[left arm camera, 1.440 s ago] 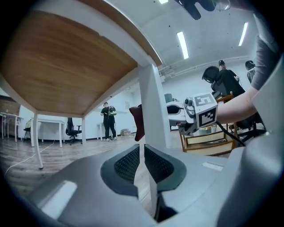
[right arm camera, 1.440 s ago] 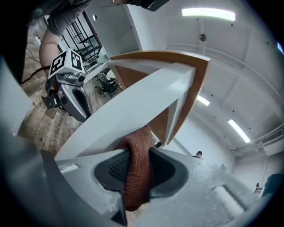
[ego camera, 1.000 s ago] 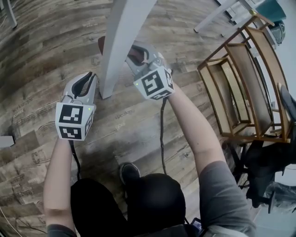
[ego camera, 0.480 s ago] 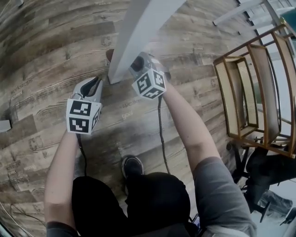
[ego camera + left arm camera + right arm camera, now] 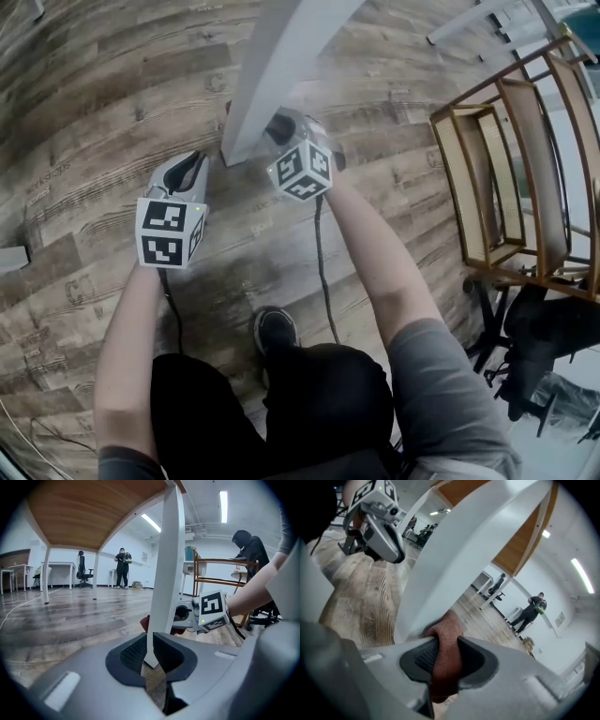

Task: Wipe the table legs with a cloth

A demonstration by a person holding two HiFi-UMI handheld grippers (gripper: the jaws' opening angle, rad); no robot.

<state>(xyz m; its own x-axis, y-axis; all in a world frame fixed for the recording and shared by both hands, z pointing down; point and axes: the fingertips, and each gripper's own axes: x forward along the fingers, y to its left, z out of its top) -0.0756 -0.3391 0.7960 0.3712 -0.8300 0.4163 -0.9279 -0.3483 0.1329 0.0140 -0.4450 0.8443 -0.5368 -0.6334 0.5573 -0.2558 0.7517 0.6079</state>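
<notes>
A white slanted table leg point(image 5: 281, 66) comes down to its foot on the wood floor. My right gripper point(image 5: 272, 127) is shut on a reddish-brown cloth point(image 5: 447, 644), which is pressed against the leg point(image 5: 454, 559) just above the foot. In the left gripper view the cloth point(image 5: 144, 623) shows on both sides of the leg point(image 5: 166, 573), with the right gripper point(image 5: 187, 616) behind it. My left gripper point(image 5: 192, 167) sits low on the leg's left, apart from it. Its jaws point(image 5: 151, 660) are closed to a narrow slit and hold nothing.
A wooden chair point(image 5: 506, 169) stands to the right, with a dark chair base point(image 5: 544, 347) below it. The person's shoe point(image 5: 274, 328) and gripper cables lie behind the grippers. A white object point(image 5: 9, 258) sits at the left edge. People point(image 5: 122, 566) stand in the far room.
My right gripper has slid down the leg with the cloth, closer to the foot. The left gripper has stayed low beside the foot.
</notes>
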